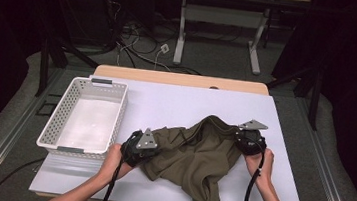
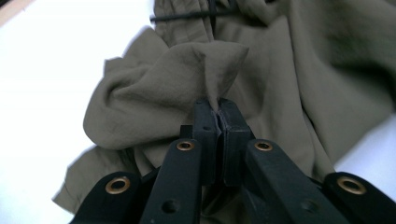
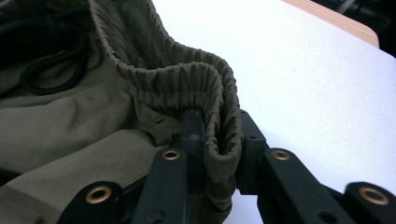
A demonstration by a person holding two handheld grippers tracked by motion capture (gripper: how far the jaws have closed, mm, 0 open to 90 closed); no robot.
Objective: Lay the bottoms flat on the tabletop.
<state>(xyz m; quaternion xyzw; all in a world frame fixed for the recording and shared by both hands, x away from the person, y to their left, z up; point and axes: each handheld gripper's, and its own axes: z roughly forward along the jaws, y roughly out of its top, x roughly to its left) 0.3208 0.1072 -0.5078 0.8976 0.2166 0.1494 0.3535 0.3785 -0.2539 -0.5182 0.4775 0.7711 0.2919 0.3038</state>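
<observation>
An olive-green garment [image 1: 195, 157], seemingly shorts or trousers with an elastic waistband [image 3: 187, 79], lies crumpled on the white table [image 1: 176, 105], right of centre, with one part hanging toward the near edge. The left gripper [image 2: 218, 112] sits at the garment's left side, its jaws pressed together on a small peak of fabric that rises from between them. The right gripper [image 3: 219, 135] is at the garment's far right corner, pinching a folded loop of the gathered waistband between its jaws. A black drawstring [image 3: 51, 65] lies coiled on the fabric inside the waist. A white perforated basket [image 1: 59, 118] stands on the table's left side, just beside the left gripper.
</observation>
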